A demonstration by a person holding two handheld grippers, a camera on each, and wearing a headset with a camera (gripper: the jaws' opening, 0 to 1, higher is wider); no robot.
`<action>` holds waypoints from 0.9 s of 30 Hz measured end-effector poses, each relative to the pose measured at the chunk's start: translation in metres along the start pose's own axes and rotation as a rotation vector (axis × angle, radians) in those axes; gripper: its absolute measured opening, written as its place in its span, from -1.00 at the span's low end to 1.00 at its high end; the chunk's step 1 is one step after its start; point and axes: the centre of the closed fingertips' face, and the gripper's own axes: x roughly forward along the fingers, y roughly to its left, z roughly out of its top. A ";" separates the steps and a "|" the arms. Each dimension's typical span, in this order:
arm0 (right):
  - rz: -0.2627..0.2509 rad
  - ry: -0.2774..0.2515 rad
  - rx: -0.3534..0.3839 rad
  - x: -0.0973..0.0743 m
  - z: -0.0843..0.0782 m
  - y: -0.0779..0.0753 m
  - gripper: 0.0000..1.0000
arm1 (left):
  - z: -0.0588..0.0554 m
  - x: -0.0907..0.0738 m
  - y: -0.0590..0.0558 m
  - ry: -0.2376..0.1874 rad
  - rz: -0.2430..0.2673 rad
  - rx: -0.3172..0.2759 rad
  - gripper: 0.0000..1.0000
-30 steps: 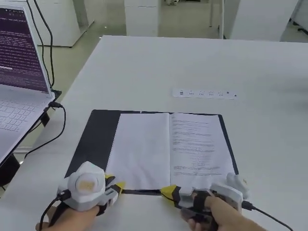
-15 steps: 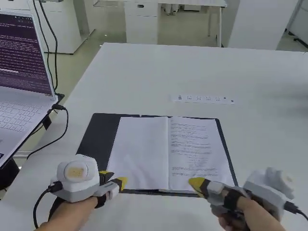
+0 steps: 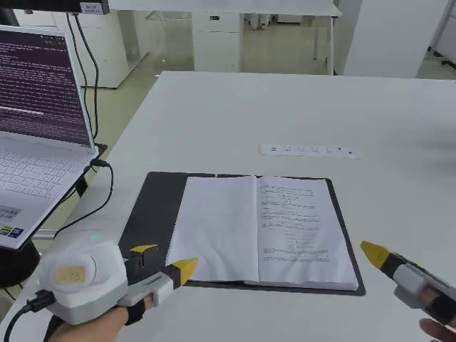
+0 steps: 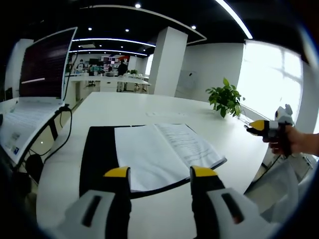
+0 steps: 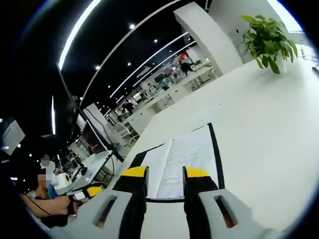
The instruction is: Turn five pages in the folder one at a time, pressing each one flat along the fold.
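Over on the left a laptop [image 3: 35, 128] stands open beside the white table [image 3: 285, 107], and its dark cable [image 3: 92, 206] loops down along the table's left edge. Next comes the left gripper [image 3: 164, 258], held at the near left corner of the folder [image 3: 153, 206]. Its yellow-tipped jaws are spread wide with nothing between them, and one tip hangs over the folder's near edge. The folder lies open and flat close to the near side of the table, with a strip of black cover bare at its left. A blank left page [image 3: 214, 228] and a printed right page [image 3: 299, 228] meet at the fold. Beyond its far edge lies a power strip [image 3: 310, 150], well apart from it, with bare tabletop behind. To the right, the right gripper [image 3: 375, 253] is held off the folder's near right corner, clear of the cover. In its own view the jaws stand slightly parted and empty [image 5: 164, 173], with open table on its right.
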 end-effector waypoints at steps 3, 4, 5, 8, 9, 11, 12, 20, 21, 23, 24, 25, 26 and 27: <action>-0.036 0.022 -0.108 -0.003 -0.009 -0.012 -0.09 | -0.003 -0.007 0.000 -0.011 0.015 -0.002 0.17; -0.037 0.027 -0.120 -0.003 -0.011 -0.012 0.05 | -0.003 -0.009 0.001 -0.016 0.021 -0.002 0.26; -0.043 0.041 -0.131 -0.004 -0.015 -0.019 0.12 | -0.003 -0.011 0.000 -0.017 0.022 0.001 0.33; -0.044 0.077 -0.159 -0.007 -0.027 -0.021 0.21 | -0.005 -0.019 0.003 -0.009 0.044 0.048 0.48; -0.046 0.088 -0.185 -0.008 -0.029 -0.022 0.26 | -0.005 -0.021 0.004 -0.013 0.052 0.062 0.57; -0.044 0.077 -0.205 -0.007 -0.027 -0.020 0.43 | -0.007 -0.024 0.005 -0.001 0.059 0.084 0.71; -0.034 0.071 -0.225 -0.005 -0.025 -0.017 0.52 | -0.009 -0.025 0.008 0.011 0.067 0.090 0.79; 0.004 0.152 -0.441 -0.002 -0.041 -0.005 0.97 | -0.019 -0.033 0.014 0.071 0.085 0.049 0.98; 0.006 0.159 -0.441 -0.003 -0.042 -0.003 0.98 | -0.020 -0.034 0.014 0.075 0.091 0.048 0.98; 0.009 0.189 -0.457 -0.005 -0.046 -0.003 0.97 | -0.018 -0.035 0.015 0.076 0.098 0.057 0.98; 0.007 0.193 -0.462 -0.005 -0.046 -0.004 1.00 | -0.017 -0.035 0.015 0.076 0.099 0.057 0.98; 0.011 0.203 -0.454 -0.005 -0.046 -0.004 0.99 | -0.015 -0.035 0.015 0.078 0.099 0.049 0.98; 0.015 0.205 -0.441 -0.006 -0.045 -0.003 0.99 | -0.015 -0.034 0.014 0.080 0.095 0.044 0.98; 0.014 0.192 -0.430 -0.006 -0.042 -0.004 0.99 | -0.012 -0.033 0.013 0.077 0.097 0.044 0.98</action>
